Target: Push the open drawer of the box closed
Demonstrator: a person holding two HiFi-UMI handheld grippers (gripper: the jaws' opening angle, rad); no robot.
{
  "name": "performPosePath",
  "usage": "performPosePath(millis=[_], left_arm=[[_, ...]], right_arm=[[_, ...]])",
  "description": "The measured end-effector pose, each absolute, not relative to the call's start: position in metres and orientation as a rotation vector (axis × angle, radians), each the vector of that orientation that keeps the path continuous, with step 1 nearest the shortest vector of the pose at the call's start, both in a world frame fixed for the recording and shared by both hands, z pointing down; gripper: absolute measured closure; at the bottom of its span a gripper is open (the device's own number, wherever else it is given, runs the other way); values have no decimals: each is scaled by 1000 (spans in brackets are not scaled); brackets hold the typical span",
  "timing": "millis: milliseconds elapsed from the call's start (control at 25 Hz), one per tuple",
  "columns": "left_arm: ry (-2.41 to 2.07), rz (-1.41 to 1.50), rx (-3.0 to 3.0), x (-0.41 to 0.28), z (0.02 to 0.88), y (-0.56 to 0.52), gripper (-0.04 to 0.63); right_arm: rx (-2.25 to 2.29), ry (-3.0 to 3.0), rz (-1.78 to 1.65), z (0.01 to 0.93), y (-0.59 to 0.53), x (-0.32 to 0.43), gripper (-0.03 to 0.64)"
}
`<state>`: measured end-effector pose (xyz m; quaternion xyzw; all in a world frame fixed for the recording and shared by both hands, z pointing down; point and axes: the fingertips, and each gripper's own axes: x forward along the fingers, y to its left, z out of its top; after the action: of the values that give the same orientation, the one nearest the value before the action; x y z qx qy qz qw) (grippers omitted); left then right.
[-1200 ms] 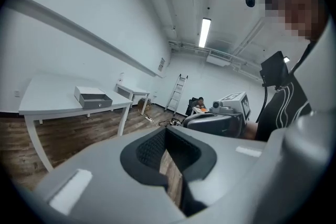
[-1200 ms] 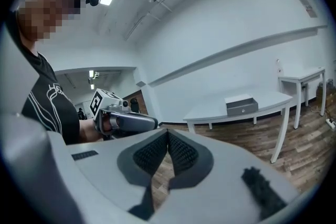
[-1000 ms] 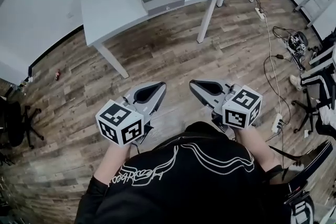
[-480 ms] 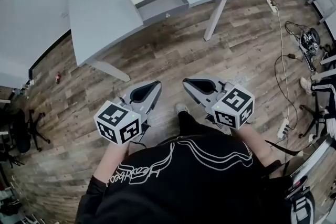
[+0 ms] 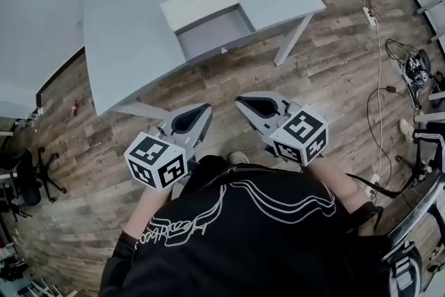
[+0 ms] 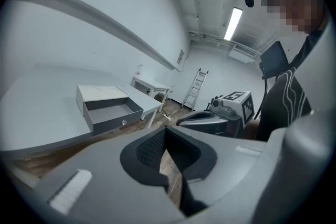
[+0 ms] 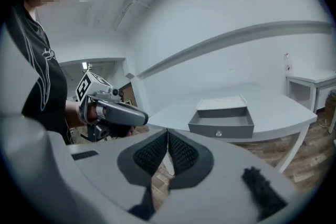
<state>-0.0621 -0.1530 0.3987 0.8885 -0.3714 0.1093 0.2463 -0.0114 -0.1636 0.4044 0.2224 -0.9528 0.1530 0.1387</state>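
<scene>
Logged a flat, pale grey box [image 5: 196, 2] on the grey table [image 5: 118, 31], close to the table's front edge. Found its drawer [image 5: 217, 35] pulled well out toward the person. Darker grey than the box top, shallow, nothing seen inside, with a small round knob [image 5: 224, 50] centred on the front panel. Confirmed open from both gripper views.

Checked the left gripper [image 5: 200, 113]: closed tip to tip, nothing between the pads. Held over the wooden floor [image 5: 334, 66], well apart from the box and short of the table edge. Checked the right gripper [image 5: 247, 104]: likewise closed and empty, just beside the left one. Both aimed toward the table.

Compared against the head view of half a second ago:
- Box and drawer now larger and lower in the picture.
- Table edge nearer to both grippers.
- Both grippers slightly higher in the picture.
- No change in grip on either side.
- Drawer out as far as before.
</scene>
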Motion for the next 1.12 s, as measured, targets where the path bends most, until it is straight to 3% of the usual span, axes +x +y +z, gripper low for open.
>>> performPosePath(millis=[680,1120], left_arm=[[-942,316,2296,-125,460,-239,591],[-918,328,2242,-150,482,-264,591]], right_arm=[[844,-2567,370,492,-282,-39,604],[955,-2460,310,536,-330,-51,522]])
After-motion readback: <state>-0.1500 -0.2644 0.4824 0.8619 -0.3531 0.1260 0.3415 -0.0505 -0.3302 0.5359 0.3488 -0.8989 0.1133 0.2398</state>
